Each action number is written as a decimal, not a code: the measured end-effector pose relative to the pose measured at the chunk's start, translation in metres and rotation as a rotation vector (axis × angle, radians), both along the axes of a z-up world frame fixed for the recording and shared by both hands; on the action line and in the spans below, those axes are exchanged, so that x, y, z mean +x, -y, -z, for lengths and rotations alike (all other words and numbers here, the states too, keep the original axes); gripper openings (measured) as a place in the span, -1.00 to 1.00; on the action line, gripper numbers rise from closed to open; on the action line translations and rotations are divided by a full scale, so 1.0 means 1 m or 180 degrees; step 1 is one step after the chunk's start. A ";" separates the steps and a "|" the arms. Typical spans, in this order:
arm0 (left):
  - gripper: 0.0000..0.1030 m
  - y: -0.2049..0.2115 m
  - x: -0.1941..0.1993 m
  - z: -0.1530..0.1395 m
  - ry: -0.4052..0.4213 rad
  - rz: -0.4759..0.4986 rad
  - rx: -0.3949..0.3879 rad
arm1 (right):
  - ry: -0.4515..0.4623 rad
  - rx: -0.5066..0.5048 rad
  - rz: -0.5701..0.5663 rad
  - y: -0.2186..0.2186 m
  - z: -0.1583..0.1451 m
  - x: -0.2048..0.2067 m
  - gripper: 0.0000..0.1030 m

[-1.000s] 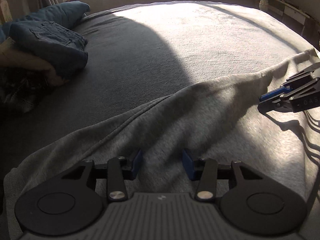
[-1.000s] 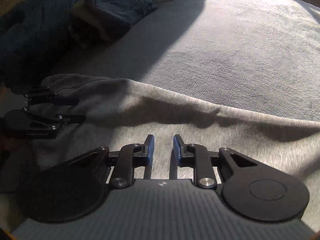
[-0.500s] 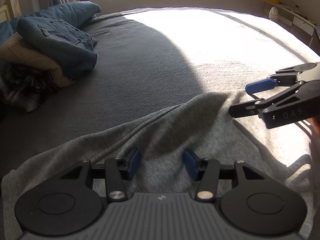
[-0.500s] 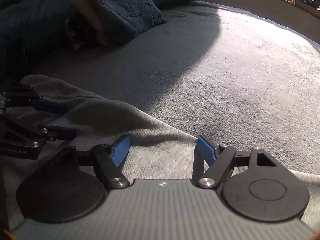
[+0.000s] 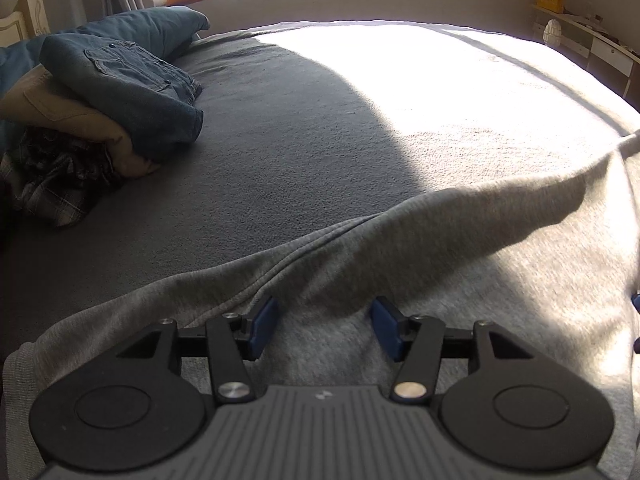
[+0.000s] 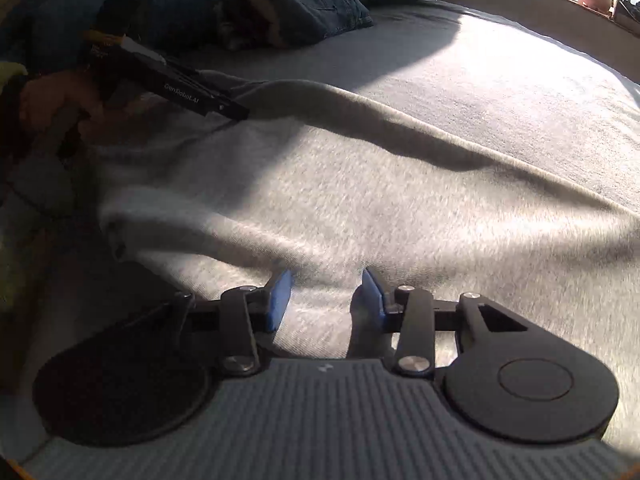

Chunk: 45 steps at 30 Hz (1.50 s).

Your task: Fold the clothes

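Sweatshirt (image 5: 460, 280) spread flat — your left gripper (image 5: 324, 326) opens above its hem, right gripper (image 6: 324, 294) closing, neither gripping; pinch an edge next.

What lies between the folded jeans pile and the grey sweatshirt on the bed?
Only bare bedcover, partly shaded, separates the folded jeans from the grey sweatshirt. The left wrist view shows this best.

White lettering reading "GenRobot.AI" runs along the black side of the left gripper (image 6: 236, 112), upper left of the right wrist view. Nothing else is legible.
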State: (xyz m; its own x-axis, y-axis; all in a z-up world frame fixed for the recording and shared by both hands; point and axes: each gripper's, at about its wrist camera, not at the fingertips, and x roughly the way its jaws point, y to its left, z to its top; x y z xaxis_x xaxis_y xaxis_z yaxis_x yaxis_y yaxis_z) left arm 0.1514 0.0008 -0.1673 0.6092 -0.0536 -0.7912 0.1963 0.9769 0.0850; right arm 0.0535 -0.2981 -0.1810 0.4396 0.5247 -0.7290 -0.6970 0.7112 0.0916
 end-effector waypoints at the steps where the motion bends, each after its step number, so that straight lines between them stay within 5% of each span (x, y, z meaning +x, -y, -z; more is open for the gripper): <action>1: 0.09 0.000 0.000 0.000 -0.0004 -0.0005 -0.0002 | -0.0015 -0.0063 0.0019 0.008 0.000 -0.003 -0.28; 4: 0.09 0.000 -0.001 -0.001 -0.0004 -0.0021 0.0002 | -0.0003 -0.0335 0.0168 0.023 -0.010 -0.007 -0.28; 10: 0.09 0.002 -0.001 -0.002 -0.0001 -0.0047 0.0037 | 0.0199 -0.0288 0.0320 0.039 -0.025 -0.007 -0.28; 13: 0.09 0.001 0.000 -0.003 -0.0014 -0.0076 0.0041 | 0.0054 -0.0471 0.0335 0.055 0.000 -0.006 -0.29; 17: 0.08 -0.002 0.002 -0.003 -0.0013 -0.0121 0.0121 | -0.0037 -0.0658 0.0460 0.078 -0.013 -0.010 -0.36; 22: 0.08 -0.004 0.007 -0.003 -0.0042 -0.0208 0.0105 | 0.0223 -0.0432 0.0590 0.069 -0.033 0.024 -0.37; 27: 0.09 -0.003 0.005 -0.004 -0.0024 -0.0234 0.0120 | 0.0017 -0.0488 0.0912 0.064 -0.004 0.068 -0.37; 33: 0.09 -0.006 -0.008 -0.020 0.0080 -0.0177 0.0065 | -0.0082 -0.0535 0.1505 0.112 -0.008 0.040 -0.34; 39: 0.29 0.053 -0.032 -0.067 0.0363 0.0747 -0.0313 | -0.0844 0.1023 0.1816 0.154 -0.030 -0.003 -0.15; 42: 0.34 0.101 -0.050 -0.082 0.0318 0.1474 -0.0395 | -0.1472 0.1795 0.1974 0.155 -0.005 -0.008 -0.11; 45: 0.34 0.140 -0.081 -0.062 0.0219 0.2039 -0.0337 | -0.2068 0.2413 0.2292 0.154 0.032 -0.008 -0.10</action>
